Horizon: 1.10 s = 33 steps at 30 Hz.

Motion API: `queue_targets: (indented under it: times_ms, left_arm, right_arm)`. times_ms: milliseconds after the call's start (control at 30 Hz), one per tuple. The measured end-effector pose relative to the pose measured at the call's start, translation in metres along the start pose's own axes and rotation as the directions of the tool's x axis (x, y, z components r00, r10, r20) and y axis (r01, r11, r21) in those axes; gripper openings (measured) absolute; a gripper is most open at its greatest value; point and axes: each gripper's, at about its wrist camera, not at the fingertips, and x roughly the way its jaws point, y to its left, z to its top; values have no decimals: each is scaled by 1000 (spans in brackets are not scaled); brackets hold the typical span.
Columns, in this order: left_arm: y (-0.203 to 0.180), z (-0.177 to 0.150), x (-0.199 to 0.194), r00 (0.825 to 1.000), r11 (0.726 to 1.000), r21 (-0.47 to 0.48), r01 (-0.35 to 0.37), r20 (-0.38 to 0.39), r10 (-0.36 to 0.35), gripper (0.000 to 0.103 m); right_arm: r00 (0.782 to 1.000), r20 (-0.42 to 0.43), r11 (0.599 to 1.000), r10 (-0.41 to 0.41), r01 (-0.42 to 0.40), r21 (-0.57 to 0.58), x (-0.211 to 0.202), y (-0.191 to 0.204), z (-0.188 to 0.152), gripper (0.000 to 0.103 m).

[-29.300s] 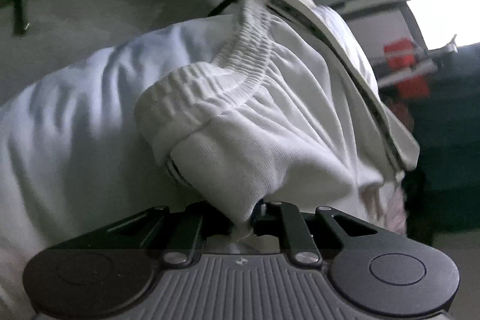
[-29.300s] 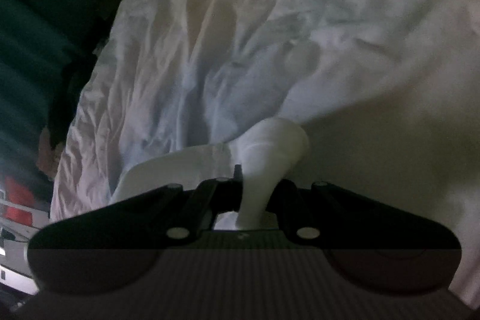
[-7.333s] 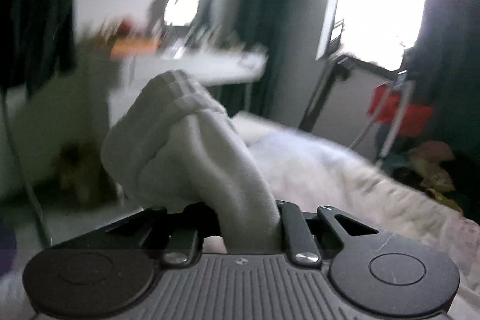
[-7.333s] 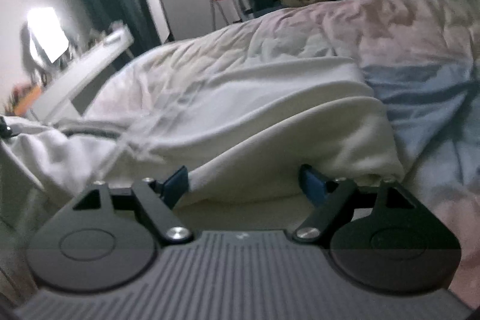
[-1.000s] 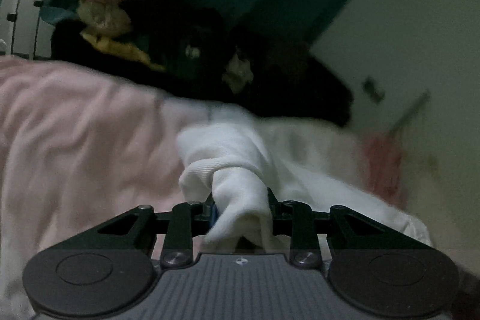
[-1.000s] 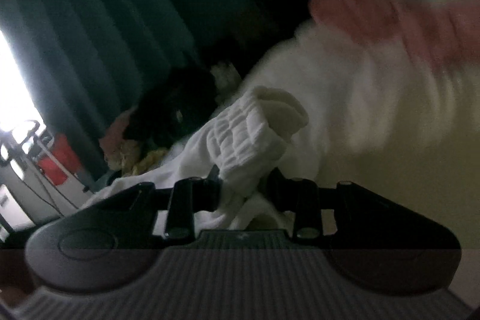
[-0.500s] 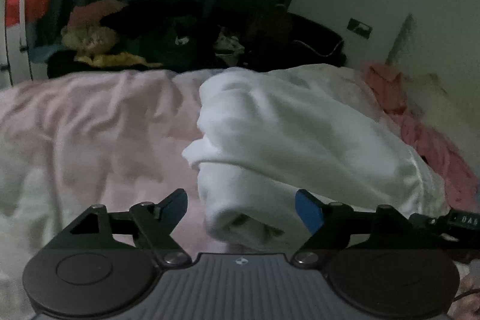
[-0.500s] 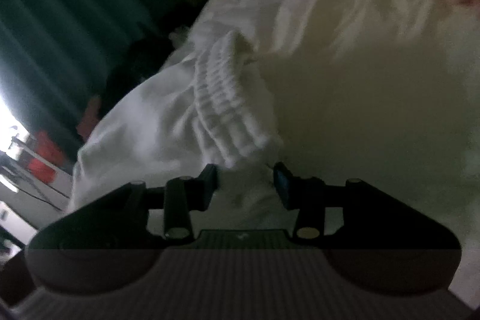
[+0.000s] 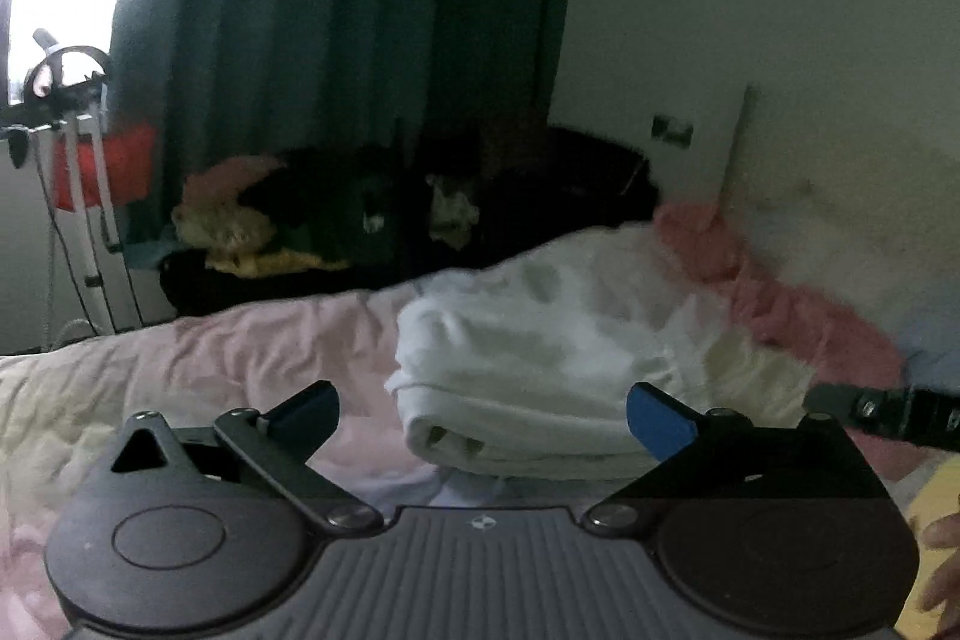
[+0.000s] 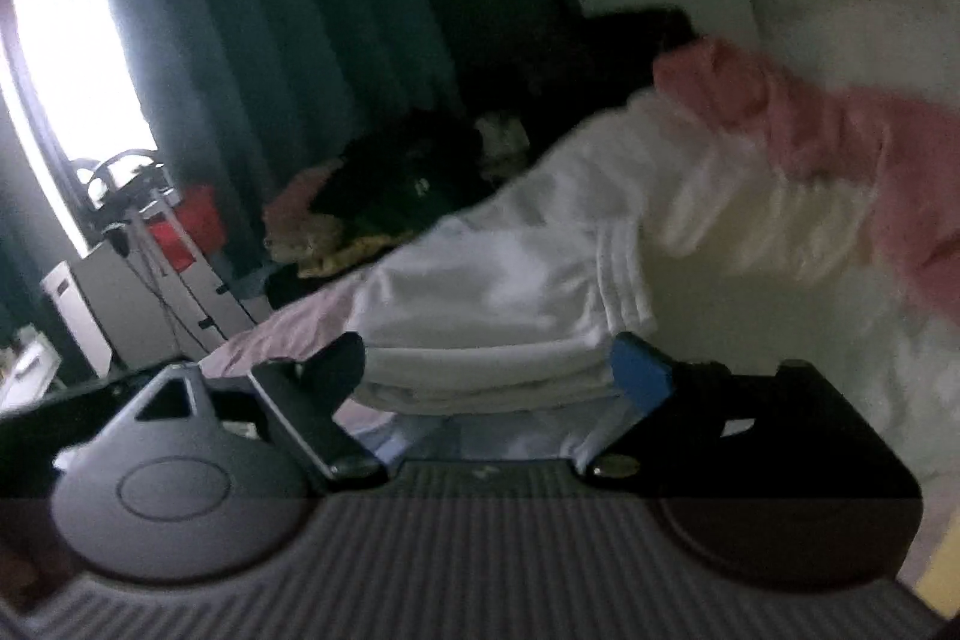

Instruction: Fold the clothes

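Note:
A white garment, folded into a thick bundle (image 9: pixel 540 376), lies on the pale pink bedsheet (image 9: pixel 198 376). My left gripper (image 9: pixel 483 415) is open and empty, just in front of the bundle's near left corner. The bundle also shows in the right wrist view (image 10: pixel 498 316), with its ribbed waistband edge on the right. My right gripper (image 10: pixel 486 370) is open and empty, its fingers apart on either side of the bundle's near edge. Part of the right gripper (image 9: pixel 888 409) shows at the right of the left wrist view.
A pink cloth (image 9: pixel 768 280) lies bunched behind the bundle by the white wall. A dark heap of clothes (image 9: pixel 420 208) sits beyond the bed under green curtains (image 9: pixel 336 10). A white stand with a red item (image 9: pixel 90 172) is by the window.
Both grippers have let go of the white garment and opened wide. They have drawn back a little, and the folded bundle now rests on the bed.

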Motion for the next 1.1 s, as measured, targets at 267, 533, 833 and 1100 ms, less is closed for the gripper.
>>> queue_targets:
  times_ms: [267,533,833,1100]
  left_arm:
    - [-11,-19,-112,994,999,33,-39,102,35,103]
    - [-5,-59,-171,985,993,56,-102,144,93,103]
    - [18,-86,-159,982,991,29,-129,145,123,103]
    - [33,-105,-141,979,986,-7,-165,117,164,103]
  right_arm:
    - [995,89,994,33,-24,-104,-85,40,-22,90]
    - [988,151,983,37,-9,-182,-108,60,-72,90]
    - [989,147,966,-18,55,-252,-74,68,-99,90]
    - [988,152,970,-32,68,-235,-56,64,-114,90]
